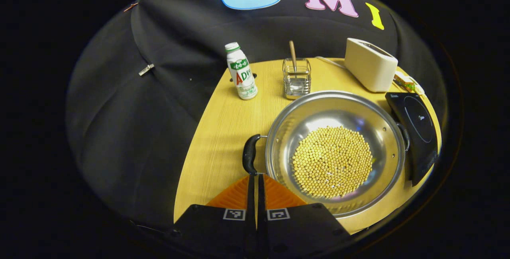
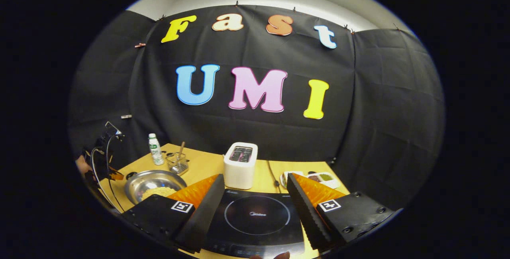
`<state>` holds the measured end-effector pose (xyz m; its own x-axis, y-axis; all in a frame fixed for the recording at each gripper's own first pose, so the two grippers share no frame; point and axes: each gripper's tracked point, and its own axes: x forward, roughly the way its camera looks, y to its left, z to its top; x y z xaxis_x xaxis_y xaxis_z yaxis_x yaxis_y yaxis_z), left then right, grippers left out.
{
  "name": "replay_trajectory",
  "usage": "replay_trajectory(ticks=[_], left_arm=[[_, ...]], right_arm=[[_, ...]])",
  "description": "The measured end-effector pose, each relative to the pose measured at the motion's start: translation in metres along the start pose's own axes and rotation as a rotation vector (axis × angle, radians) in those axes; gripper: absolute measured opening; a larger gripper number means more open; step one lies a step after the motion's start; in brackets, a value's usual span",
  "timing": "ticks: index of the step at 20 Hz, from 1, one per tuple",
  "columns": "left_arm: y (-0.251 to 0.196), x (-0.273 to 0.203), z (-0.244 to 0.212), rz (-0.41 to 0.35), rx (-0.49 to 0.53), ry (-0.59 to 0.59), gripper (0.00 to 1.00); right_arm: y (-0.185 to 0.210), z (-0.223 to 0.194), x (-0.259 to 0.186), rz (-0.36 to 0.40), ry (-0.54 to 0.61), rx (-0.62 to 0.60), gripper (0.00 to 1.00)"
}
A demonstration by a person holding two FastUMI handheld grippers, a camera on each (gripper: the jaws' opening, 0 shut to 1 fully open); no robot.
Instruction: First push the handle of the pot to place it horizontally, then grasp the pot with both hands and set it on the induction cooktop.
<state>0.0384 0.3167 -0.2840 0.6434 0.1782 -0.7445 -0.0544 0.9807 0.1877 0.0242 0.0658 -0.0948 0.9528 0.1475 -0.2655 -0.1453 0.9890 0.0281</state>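
One pot [image 1: 334, 151], one induction cooktop [image 2: 255, 219], one bottle [image 1: 241, 71], one toaster [image 2: 240, 165]

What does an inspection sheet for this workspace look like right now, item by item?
Surface: yellow wooden table.
Job's things: steel pot holding beans, beside the cooktop, not on it; black handle toward the left claw.
Clutter: bottle, glass with a stick, toaster, dish behind the cooktop.
Grippers: left claw shut, tips at the handle; right claw open, over the cooktop.
Cables: dark cord beside the toaster.
Surroundings: black cloth wall.
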Motion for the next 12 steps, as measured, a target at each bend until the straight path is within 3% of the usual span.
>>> replay_trajectory(ticks=[2, 7, 12], left_arm=[[0.003, -0.010, 0.014, -0.033, -0.021, -0.080, 0.16], [0.018, 0.002, 0.022, -0.059, -0.075, -0.143, 0.99], [0.005, 0.037, 0.006, -0.148, -0.124, -0.063, 0.98]], right_arm=[[0.019, -0.011, 0.009, 0.050, 0.049, 0.021, 0.98], [0.075, -0.051, 0.037, 0.152, 0.185, 0.071, 0.98], [0.121, -0.108, 0.071, 0.185, 0.342, 0.149, 0.98]])
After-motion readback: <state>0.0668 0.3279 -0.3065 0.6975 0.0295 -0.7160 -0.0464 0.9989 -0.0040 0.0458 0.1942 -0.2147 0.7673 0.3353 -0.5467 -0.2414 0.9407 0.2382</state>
